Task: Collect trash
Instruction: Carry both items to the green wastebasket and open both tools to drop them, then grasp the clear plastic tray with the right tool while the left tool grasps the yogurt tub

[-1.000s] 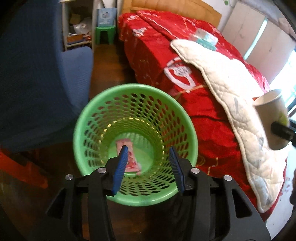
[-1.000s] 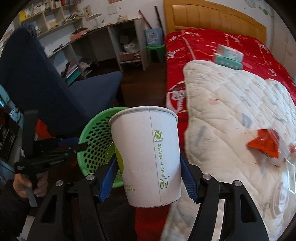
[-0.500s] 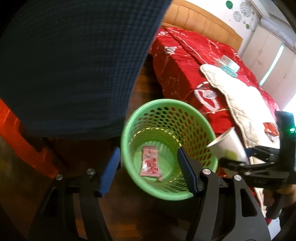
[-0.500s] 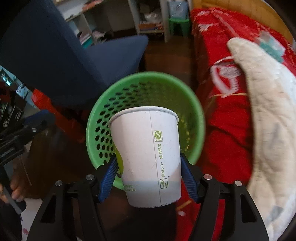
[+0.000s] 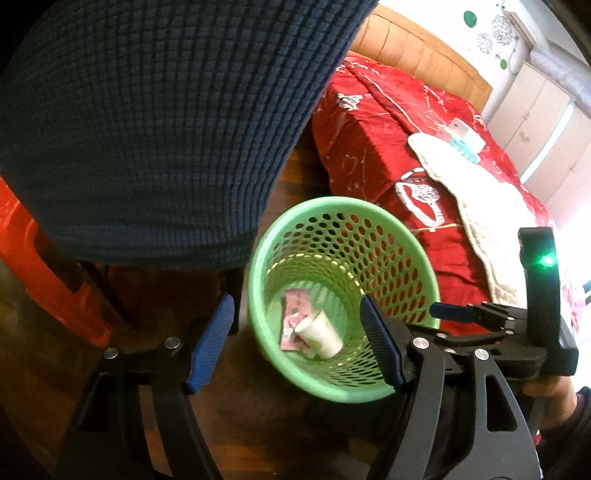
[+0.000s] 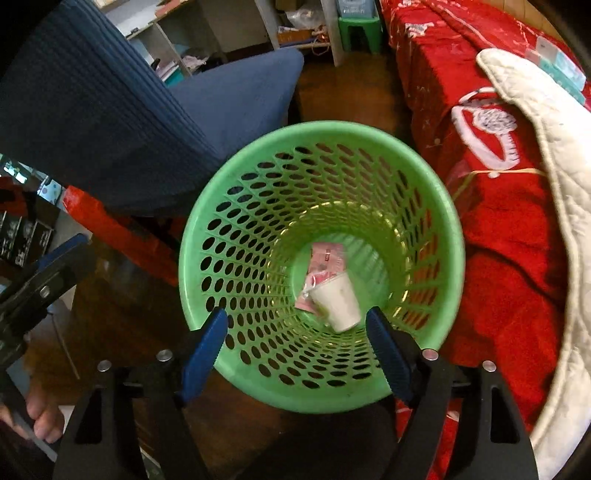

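A green perforated waste basket point(image 5: 343, 206) point(image 6: 258, 177) stands on the wooden floor beside the bed. A white paper cup point(image 5: 319, 332) point(image 6: 338, 299) lies on its side at the bottom, on a pink wrapper point(image 5: 293, 301) point(image 6: 327, 256). My right gripper point(image 6: 299, 350) is open and empty, directly above the basket's near rim; it also shows in the left wrist view point(image 5: 458, 314) at the basket's right. My left gripper point(image 5: 295, 347) is open and empty, over the basket's left near side.
A blue office chair point(image 5: 147, 122) point(image 6: 110, 110) stands close on the left of the basket. A bed with a red cover point(image 5: 399, 122) point(image 6: 498, 206) and a white quilt point(image 6: 561, 155) lies on the right. A red stool point(image 5: 40, 280) sits under the chair. Shelves stand at the back point(image 6: 295, 29).
The right gripper moved over the basket, opened and let go of the paper cup, which now lies in the basket. The left gripper opened wide and drew back to the left.
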### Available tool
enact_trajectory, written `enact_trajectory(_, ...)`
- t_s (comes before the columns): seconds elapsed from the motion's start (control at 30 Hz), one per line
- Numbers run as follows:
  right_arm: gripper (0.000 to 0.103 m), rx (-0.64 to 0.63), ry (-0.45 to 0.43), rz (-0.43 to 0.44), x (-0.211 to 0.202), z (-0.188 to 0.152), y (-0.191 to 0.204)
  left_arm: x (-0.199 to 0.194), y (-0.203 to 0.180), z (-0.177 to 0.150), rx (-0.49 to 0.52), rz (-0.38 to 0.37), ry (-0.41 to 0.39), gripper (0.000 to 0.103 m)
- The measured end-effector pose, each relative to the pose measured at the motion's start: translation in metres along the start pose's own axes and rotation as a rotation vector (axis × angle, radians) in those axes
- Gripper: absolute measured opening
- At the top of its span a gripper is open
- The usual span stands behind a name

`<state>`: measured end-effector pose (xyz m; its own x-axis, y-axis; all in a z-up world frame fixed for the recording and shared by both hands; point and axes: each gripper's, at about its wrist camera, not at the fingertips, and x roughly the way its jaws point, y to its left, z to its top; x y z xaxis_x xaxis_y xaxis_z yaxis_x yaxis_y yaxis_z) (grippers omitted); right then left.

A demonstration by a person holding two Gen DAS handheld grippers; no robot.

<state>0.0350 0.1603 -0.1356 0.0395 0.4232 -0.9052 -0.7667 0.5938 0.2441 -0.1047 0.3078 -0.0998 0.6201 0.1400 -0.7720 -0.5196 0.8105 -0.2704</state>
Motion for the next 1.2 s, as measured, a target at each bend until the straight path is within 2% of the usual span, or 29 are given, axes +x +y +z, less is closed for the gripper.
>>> enact_trajectory(0.17,0.074,0.006,-0.063,-0.044,-0.04,-0.016,-0.017,0.0,-0.026,0.003,0.052,-0.016,-0.002,0.07)
enact_trajectory(0.47,0.076,0.113,-0.193,-0.113,-0.128,-0.064,-0.076,0.001,-0.094,0.007,0.159,-0.086,-0.005,0.073)
enact_trajectory(0.83,0.076,0.364,-0.334,-0.284,-0.218,-0.14,-0.187,0.011,-0.186,0.0,0.292,-0.177,0.031,0.073)
enact_trajectory(1.07,0.076,0.5,-0.368,-0.392,-0.25,-0.166,-0.26,0.021,-0.232,-0.002,0.346,-0.225,0.057,0.073)
enact_trajectory(1.2,0.075,0.546,-0.37,-0.408,-0.257,-0.171,-0.292,0.026,-0.256,-0.002,0.384,-0.237,0.06,0.073)
